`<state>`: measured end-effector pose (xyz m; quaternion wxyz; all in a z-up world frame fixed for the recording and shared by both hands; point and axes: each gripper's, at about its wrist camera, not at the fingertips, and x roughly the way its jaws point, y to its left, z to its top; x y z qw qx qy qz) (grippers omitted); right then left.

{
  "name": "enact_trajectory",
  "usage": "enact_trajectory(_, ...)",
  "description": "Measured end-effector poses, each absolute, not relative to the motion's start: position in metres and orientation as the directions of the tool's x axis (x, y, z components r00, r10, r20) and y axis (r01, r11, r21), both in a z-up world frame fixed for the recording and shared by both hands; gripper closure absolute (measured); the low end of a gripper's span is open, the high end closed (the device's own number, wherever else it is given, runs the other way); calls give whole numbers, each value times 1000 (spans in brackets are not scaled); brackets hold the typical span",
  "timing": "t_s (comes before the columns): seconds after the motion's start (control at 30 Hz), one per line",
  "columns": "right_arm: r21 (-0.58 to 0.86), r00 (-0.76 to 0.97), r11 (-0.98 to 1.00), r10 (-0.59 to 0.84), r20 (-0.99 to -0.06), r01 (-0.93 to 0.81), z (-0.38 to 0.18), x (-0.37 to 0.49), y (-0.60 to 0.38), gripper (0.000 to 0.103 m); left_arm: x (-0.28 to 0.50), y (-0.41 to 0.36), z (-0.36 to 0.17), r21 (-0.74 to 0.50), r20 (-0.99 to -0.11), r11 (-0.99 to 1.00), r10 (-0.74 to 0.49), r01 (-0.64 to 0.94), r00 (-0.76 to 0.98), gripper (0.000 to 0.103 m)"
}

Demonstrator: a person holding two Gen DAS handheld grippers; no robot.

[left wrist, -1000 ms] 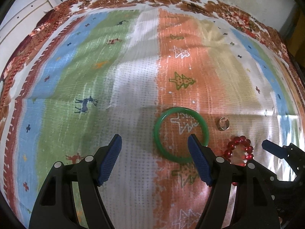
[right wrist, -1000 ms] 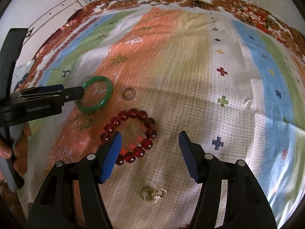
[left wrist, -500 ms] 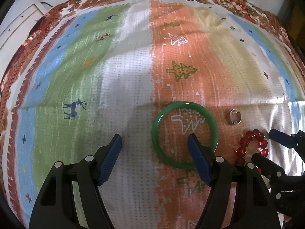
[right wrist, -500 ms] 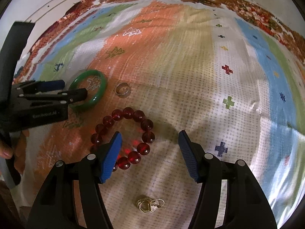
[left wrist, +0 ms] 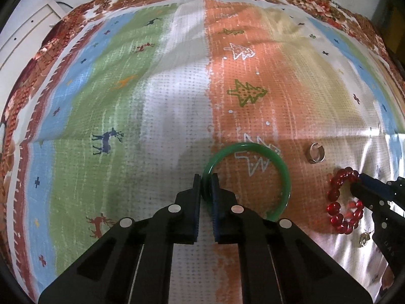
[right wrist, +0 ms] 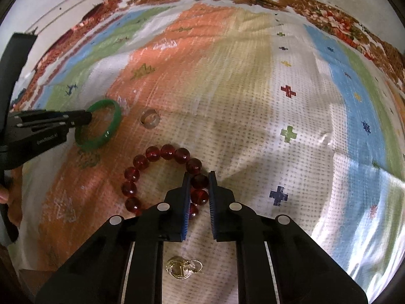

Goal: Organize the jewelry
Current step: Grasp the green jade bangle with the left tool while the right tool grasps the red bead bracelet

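Observation:
A green bangle [left wrist: 284,172] lies on the striped cloth [left wrist: 126,101]. My left gripper [left wrist: 205,177] points steeply down, its jaws closing with the pads pressed on the bangle's left rim. In the right wrist view the same bangle [right wrist: 114,126] shows at the left with the left gripper [right wrist: 88,117] on it. A red bead bracelet [right wrist: 167,152] lies in the middle, and my right gripper [right wrist: 198,174] is closing, its pads pinching one bead on the bracelet's right side. The left wrist view has the bracelet [left wrist: 339,177] and right gripper [left wrist: 357,179] at its right edge.
A silver ring [left wrist: 315,153] [right wrist: 149,119] lies between bangle and bracelet. A small gold piece [right wrist: 183,268] rests on the cloth under my right gripper. A hand [right wrist: 5,192] holds the left gripper's handle. A white cabinet [right wrist: 63,5] stands beyond the cloth's far left.
Both grippers went from wide open to shut: the left onto the bangle's rim, the right onto a bead of the red bracelet. The left gripper shifted slightly right.

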<state>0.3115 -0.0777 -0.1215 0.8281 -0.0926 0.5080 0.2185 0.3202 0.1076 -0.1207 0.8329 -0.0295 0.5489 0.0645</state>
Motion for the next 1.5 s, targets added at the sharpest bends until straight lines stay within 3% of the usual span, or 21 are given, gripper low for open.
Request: enact_trajectory(1.5,60,523,847,381,-762,-529,-33,240,-82,89,253,70,-29,-53,-834,993,13,-104,552,96)
